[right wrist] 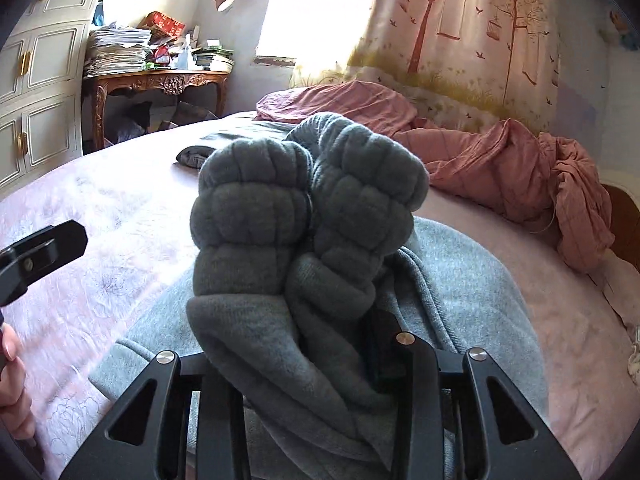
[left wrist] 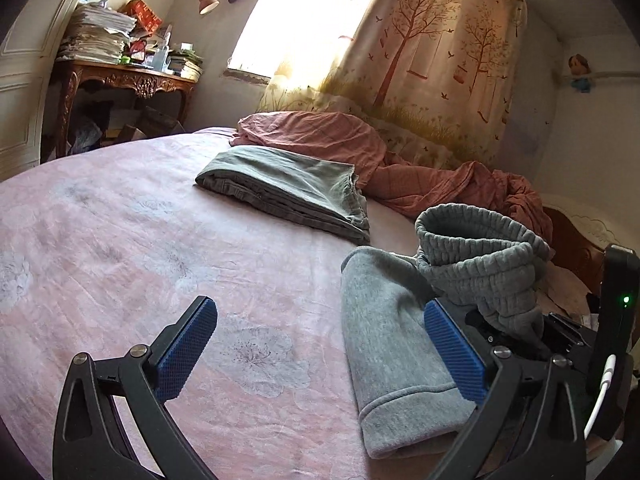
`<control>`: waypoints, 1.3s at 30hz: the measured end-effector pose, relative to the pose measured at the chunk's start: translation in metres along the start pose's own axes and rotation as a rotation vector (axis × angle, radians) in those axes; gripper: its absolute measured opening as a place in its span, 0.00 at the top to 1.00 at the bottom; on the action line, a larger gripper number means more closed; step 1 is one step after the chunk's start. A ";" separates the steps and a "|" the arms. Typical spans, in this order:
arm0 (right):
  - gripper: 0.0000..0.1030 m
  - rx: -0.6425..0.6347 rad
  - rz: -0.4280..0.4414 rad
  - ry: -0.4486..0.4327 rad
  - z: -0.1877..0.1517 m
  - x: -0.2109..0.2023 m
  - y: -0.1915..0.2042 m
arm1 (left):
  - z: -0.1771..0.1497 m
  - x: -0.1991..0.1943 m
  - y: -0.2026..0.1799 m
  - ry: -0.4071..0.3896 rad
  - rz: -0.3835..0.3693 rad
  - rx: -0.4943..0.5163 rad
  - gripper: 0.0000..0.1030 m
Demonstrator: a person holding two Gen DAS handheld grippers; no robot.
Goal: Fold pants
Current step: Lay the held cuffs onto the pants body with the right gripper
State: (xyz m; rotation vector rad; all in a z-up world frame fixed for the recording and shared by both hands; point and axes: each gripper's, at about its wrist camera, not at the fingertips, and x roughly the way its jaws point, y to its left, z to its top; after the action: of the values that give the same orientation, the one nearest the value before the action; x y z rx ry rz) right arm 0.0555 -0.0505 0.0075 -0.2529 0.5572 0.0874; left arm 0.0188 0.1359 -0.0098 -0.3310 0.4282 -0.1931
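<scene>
The left gripper [left wrist: 320,344] is hovering over the pink floral blanket [left wrist: 120,248] with its blue-padded fingers [left wrist: 188,352] standing wide apart and nothing between them. Just inside its right finger, the folded leg of the grey sweatpants [left wrist: 384,352] is lying flat on the blanket, its hemmed edge nearest the camera. Beyond that right finger, the ribbed cuffs of the sweatpants are rising in a bunched loop above the other tool.

In the right wrist view, the right gripper [right wrist: 304,360] is holding the grey sweatpants [right wrist: 320,216]: thick fabric is filling the gap between its fingers, whose tips are buried in the cloth, and the two ribbed cuffs are standing up directly ahead of them. The rest of the garment is spreading out under and to both sides of the fingers on the blanket. Off to the left of these fingers, the black tip of the left gripper and part of a person's hand [right wrist: 12,380] are showing.

Far ahead of both pairs of fingers, a folded olive-grey garment [left wrist: 288,188] is resting on the bed, with a rumpled reddish quilt [left wrist: 440,184] behind it and a tree-printed curtain [left wrist: 440,60] beyond.
</scene>
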 end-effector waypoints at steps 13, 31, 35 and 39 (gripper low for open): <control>0.59 -0.112 -0.145 0.008 -0.002 -0.023 0.015 | 0.006 -0.011 0.006 -0.055 0.025 0.023 0.00; 0.18 -0.608 -0.445 -0.141 -0.072 -0.072 0.072 | 0.009 -0.022 -0.005 -0.007 -0.128 0.084 0.00; 0.18 -0.555 -0.398 -0.191 -0.081 -0.101 0.062 | 0.003 -0.022 -0.024 0.023 -0.175 0.143 0.00; 0.23 -0.332 -0.291 -0.192 -0.074 -0.132 0.022 | -0.003 -0.021 -0.048 0.012 -0.144 0.220 0.00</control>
State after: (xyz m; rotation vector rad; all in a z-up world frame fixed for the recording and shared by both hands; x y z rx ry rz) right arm -0.0974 -0.0501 0.0121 -0.6393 0.3076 -0.0785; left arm -0.0067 0.0958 0.0129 -0.1439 0.3911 -0.3800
